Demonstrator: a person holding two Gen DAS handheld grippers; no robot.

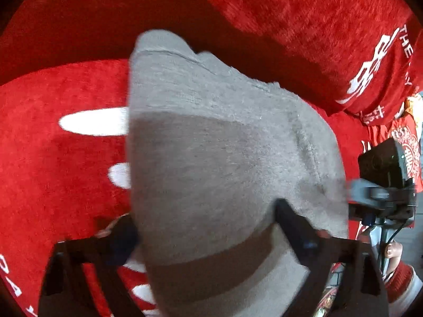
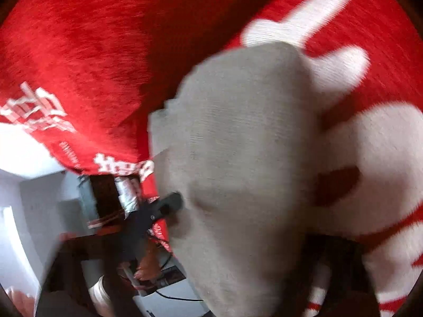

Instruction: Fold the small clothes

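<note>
Two grippers share one grey garment (image 1: 211,137), a small knit piece that lies on the red plush blanket (image 1: 66,179) with white lettering. From my left wrist camera I see the left gripper (image 1: 206,227) angled steeply down, its dark fingers (image 1: 296,227) standing on either side of the cloth's near end; the fabric passes between them and bulges wide, but blur keeps me from saying whether the pads actually press on it. At the right edge of that view the right gripper (image 1: 380,185) sits beside the garment's far side, with a fingertip of the person's hand (image 1: 394,249) just below it. From my right wrist camera the same grey cloth (image 2: 238,158) fills the middle of the frame, draped over the near part of my tool, so the right gripper's own fingers are mostly covered; I cannot tell whether they are clamped on it. One finger of the left gripper (image 2: 164,208) touches the cloth's left edge there. Beyond the blanket's edge I see a pale floor (image 2: 31,198).
</note>
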